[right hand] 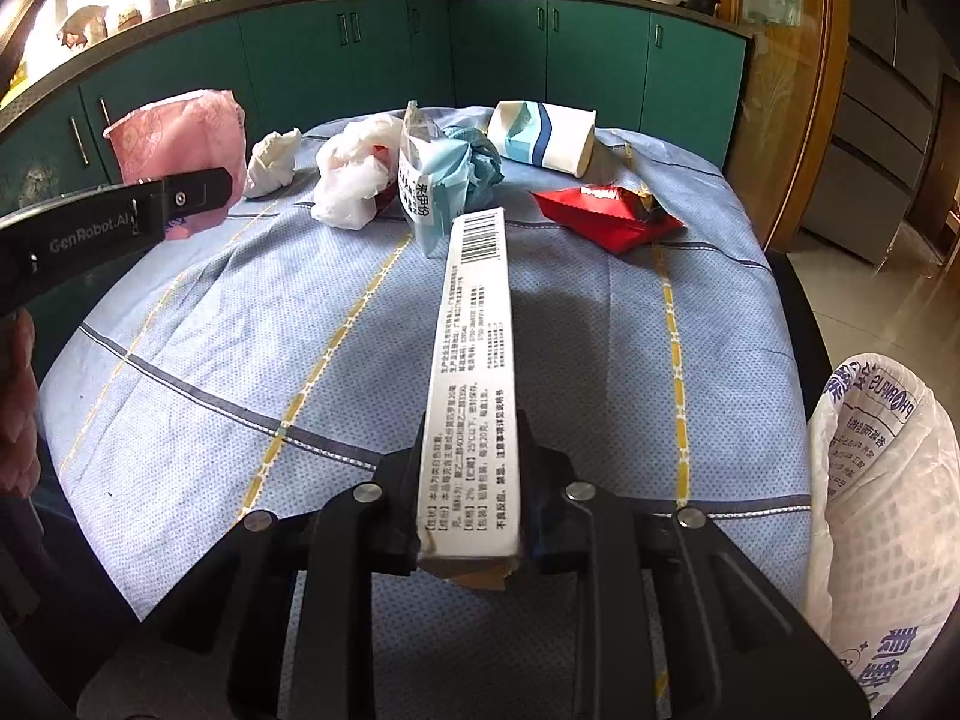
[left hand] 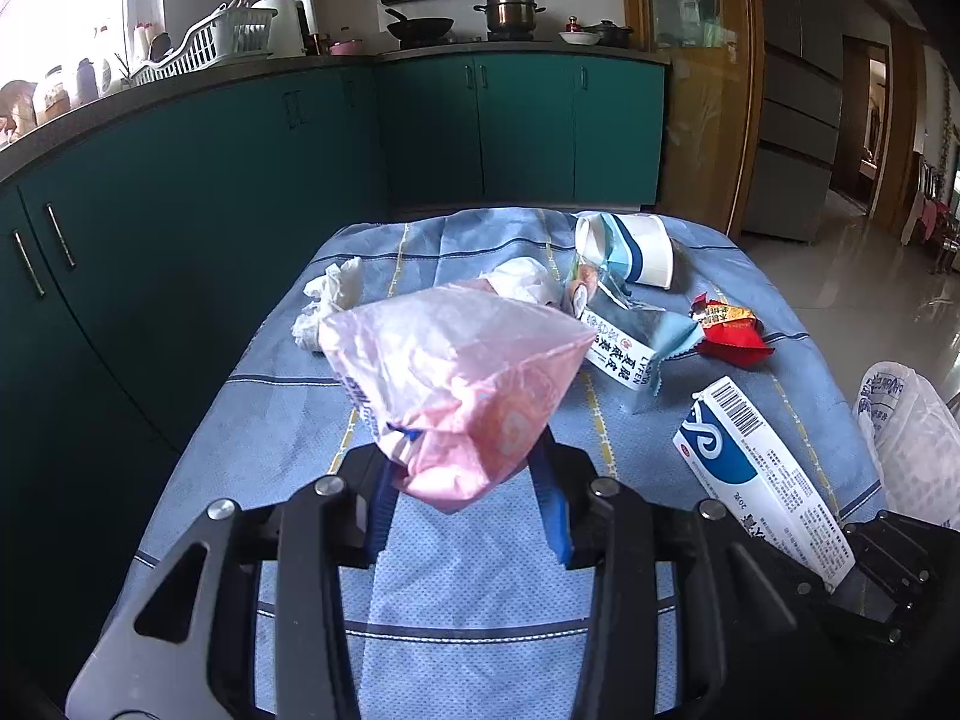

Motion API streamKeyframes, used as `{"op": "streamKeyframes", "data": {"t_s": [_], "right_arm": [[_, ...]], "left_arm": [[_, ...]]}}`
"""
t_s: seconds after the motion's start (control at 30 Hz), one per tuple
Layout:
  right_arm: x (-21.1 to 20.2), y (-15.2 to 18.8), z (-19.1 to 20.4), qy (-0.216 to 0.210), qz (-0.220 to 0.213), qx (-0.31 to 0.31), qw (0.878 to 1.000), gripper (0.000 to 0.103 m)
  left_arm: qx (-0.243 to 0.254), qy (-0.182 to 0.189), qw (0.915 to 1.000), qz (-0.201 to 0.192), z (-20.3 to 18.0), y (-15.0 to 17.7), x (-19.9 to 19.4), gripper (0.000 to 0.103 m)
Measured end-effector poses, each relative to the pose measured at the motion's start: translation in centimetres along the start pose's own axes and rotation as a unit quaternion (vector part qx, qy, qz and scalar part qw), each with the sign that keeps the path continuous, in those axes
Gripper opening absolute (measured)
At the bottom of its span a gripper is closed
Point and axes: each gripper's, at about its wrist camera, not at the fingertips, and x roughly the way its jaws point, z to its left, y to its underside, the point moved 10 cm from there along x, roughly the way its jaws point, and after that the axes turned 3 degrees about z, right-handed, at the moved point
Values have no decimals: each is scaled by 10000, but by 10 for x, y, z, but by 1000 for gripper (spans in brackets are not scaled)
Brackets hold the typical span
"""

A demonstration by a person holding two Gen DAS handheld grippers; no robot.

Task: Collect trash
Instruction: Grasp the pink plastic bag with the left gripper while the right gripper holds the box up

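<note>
Teal cabinets, dish rack, wok, steel pot, blue checked tablecloth

A crumpled pink wrapper and a long white carton with a barcode are both lifted off the table. Toward its far edge lie two white tissue wads, a blue-and-white packet, a tipped paper cup and a red wrapper.

Near cloth bare; litter beyond.

Black left tool, blue pads, silver screws, "GenRobot.AI" lettering
</note>
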Motion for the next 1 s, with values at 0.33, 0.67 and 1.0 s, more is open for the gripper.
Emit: {"op": "streamKeyframes", "data": {"t_s": [0.33,0.67,1.0], "right_arm": [[-1,1,-8,-97,27,211,9997,25],[-5,-2,-10,-136,-37,299,9995,25],[-13,-7,-11,-172,-182,343,9991,25]], "left_arm": [[37,-49,10000,-6,-1,1,-1,41],[-51,-40,10000,-40,4,1,-3,41],[-111,10,9998,-147,6,-2,-9,41]]}}
